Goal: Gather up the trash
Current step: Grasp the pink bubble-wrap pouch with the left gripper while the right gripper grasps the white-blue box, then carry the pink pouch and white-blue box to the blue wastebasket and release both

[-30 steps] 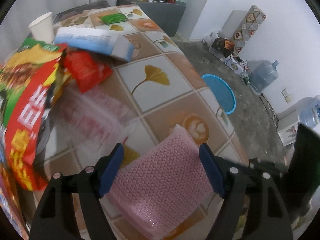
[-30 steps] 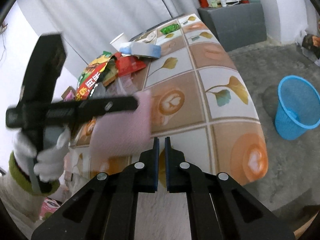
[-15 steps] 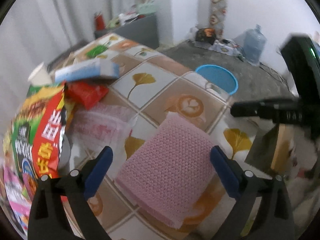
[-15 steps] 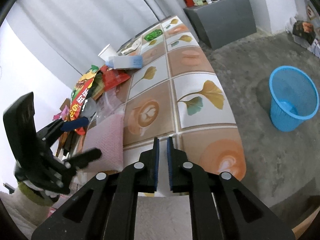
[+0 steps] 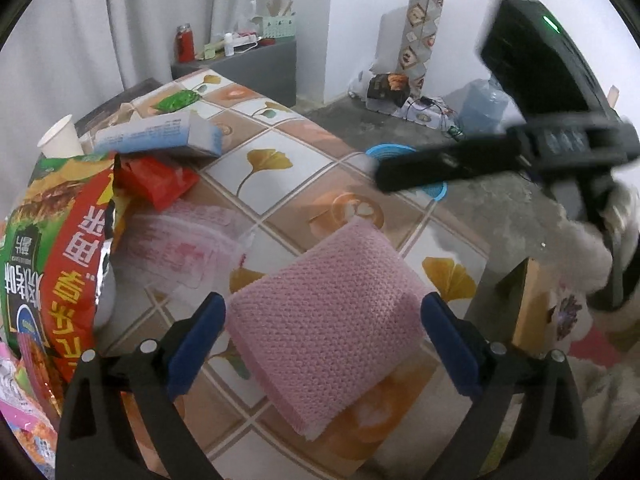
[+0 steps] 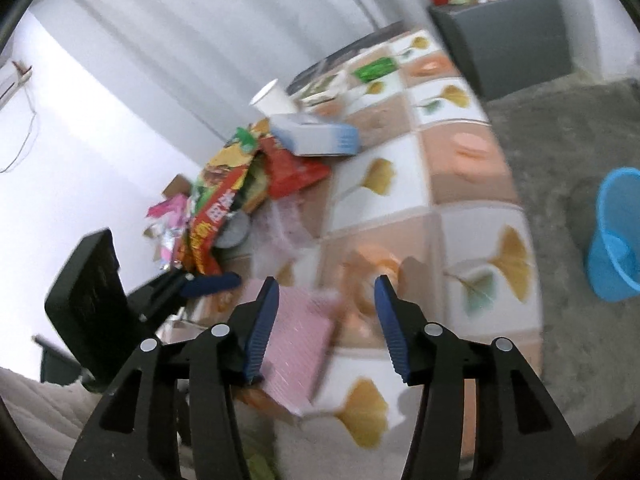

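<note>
A folded pink cloth (image 5: 328, 320) lies flat on the tiled tabletop (image 5: 264, 160) between the wide-open fingers of my left gripper (image 5: 322, 340), whose pads stand just off its sides. Left of it are a clear wrapper (image 5: 184, 244), a heap of snack bags (image 5: 60, 240), a red packet (image 5: 156, 180), a blue-and-white box (image 5: 160, 136), a paper cup (image 5: 60, 140) and a green packet (image 5: 176, 100). My right gripper (image 6: 326, 284) hovers over the table's near edge, its jaws opening, gripping nothing. The pink cloth (image 6: 296, 344) shows just behind its left finger.
A blue bin (image 6: 616, 236) stands on the floor beyond the table's right side. A grey cabinet (image 5: 248, 64) with bottles sits at the back. A water jug (image 5: 480, 104) and cables are by the far wall. A cardboard box (image 5: 532, 304) stands at the near right.
My left gripper spread wider around the pink cloth and rolled. My right gripper went from shut to partly open and swung nearer the cloth.
</note>
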`<control>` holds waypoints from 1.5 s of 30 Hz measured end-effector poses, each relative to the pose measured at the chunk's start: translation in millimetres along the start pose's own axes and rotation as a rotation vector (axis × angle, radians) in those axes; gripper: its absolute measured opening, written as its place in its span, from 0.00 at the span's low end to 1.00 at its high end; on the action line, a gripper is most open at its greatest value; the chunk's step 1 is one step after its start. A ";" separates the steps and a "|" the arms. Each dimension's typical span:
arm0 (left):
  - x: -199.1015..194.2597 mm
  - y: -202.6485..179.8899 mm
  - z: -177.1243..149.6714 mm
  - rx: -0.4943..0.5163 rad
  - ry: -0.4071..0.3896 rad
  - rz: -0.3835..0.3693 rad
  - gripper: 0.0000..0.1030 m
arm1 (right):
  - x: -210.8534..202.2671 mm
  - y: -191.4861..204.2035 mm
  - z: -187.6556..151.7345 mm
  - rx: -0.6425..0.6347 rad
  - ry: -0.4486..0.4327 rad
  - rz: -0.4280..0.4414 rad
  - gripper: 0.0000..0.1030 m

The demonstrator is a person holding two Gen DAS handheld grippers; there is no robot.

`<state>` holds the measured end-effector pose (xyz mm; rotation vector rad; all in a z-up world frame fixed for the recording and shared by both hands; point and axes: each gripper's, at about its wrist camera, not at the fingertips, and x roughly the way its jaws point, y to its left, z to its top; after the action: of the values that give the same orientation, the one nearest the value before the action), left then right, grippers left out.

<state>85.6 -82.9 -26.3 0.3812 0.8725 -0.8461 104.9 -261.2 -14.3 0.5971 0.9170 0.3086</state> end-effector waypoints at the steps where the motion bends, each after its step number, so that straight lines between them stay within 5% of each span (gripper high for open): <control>1: 1.2 -1.8 -0.7 0.009 0.000 0.003 0.93 | 5.5 2.3 5.8 -0.007 0.016 0.019 0.48; 7: 3.0 -12.4 -3.6 0.044 -0.018 0.003 0.93 | 33.4 14.9 43.3 -0.053 0.057 0.032 0.47; 17: -2.2 -26.0 -14.6 0.067 -0.053 0.037 0.86 | 57.0 60.3 81.0 -0.495 -0.050 -0.241 0.48; 21: -4.1 -15.0 -16.5 -0.030 -0.050 0.012 0.81 | 84.0 69.2 91.5 -0.621 -0.036 -0.300 0.48; 27: -8.8 14.3 -23.4 -0.239 -0.056 -0.051 0.59 | 124.3 73.1 94.7 -0.715 0.033 -0.354 0.48; 30: -9.9 27.8 -29.8 -0.336 -0.046 -0.077 0.57 | 126.3 72.5 92.9 -0.723 0.026 -0.380 0.44; 37: -24.8 34.7 -39.4 -0.388 -0.068 -0.084 0.57 | 109.1 65.6 97.4 -0.647 -0.010 -0.365 0.38; 45: -1.7 59.8 -40.9 -0.582 0.000 -0.173 0.57 | 80.5 45.9 99.4 -0.451 -0.071 -0.295 0.32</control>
<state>110.6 -19.9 -51.8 -0.2053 1.1153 -0.7095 232.5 -219.7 7.1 0.0546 0.8190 0.2160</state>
